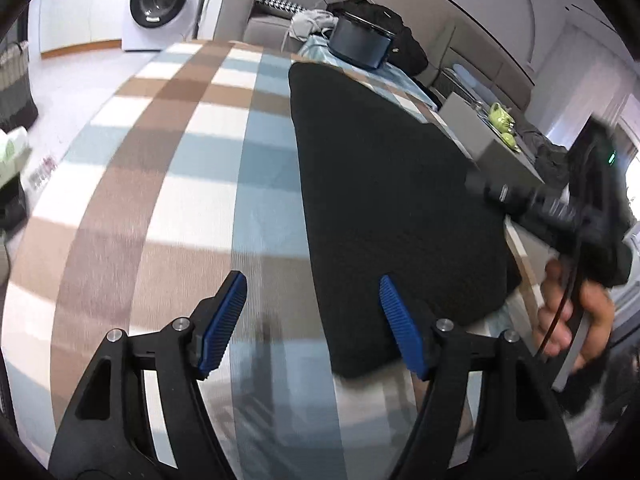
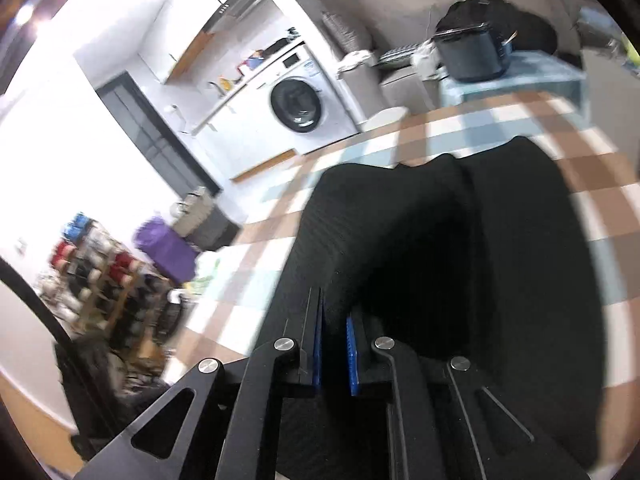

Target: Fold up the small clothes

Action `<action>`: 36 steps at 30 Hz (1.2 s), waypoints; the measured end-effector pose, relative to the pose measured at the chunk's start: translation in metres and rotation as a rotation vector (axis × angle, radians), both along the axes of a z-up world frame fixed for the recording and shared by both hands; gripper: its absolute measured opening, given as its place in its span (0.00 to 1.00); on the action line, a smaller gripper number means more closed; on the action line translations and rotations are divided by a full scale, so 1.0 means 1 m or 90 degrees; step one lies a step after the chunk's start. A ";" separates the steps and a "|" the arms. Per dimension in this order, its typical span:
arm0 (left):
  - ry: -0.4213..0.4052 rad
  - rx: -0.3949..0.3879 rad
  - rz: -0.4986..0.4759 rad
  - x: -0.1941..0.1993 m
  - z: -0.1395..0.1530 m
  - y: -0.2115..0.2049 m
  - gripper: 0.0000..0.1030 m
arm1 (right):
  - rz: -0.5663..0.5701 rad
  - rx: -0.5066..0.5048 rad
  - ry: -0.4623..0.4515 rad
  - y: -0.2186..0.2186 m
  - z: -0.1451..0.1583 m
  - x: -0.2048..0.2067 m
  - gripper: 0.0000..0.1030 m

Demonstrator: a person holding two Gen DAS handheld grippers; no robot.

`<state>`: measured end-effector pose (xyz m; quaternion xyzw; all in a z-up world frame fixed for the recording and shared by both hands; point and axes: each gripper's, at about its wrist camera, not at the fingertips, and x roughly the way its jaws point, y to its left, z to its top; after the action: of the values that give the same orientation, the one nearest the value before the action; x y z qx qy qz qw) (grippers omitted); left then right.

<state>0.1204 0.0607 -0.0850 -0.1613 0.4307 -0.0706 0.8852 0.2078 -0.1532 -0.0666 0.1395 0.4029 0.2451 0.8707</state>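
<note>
Nearest the left wrist camera, the left gripper (image 1: 312, 292) hangs with its blue pads (image 1: 222, 322) spread wide and nothing between them — one pad over the checked cloth (image 1: 168, 168), the other over the near edge of the black garment (image 1: 384, 184). That garment lies flat on the cloth-covered surface, stretching away from the camera. To its right, the person's hand (image 1: 572, 320) grips the handle of the right gripper (image 2: 334, 320), whose pads are pinched almost together on a raised fold of the black garment, lifting it above the rest. Farther off, a dark pot (image 1: 360, 42) stands on a light blue cloth, and a white washing machine (image 1: 164, 4) sits against the far wall.
</note>
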 end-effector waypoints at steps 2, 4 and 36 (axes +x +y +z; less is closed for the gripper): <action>0.009 -0.007 -0.003 0.013 -0.001 -0.004 0.65 | -0.024 -0.025 0.060 -0.005 -0.024 0.013 0.10; 0.031 -0.001 -0.012 0.024 -0.005 -0.009 0.65 | -0.029 -0.015 0.119 -0.011 -0.043 0.022 0.11; 0.052 0.047 -0.104 0.002 -0.019 -0.029 0.65 | 0.097 0.024 0.071 -0.012 -0.055 -0.040 0.38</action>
<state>0.1222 0.0313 -0.1039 -0.0958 0.4806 -0.1201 0.8634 0.1680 -0.1651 -0.1213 0.1381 0.4554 0.3097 0.8232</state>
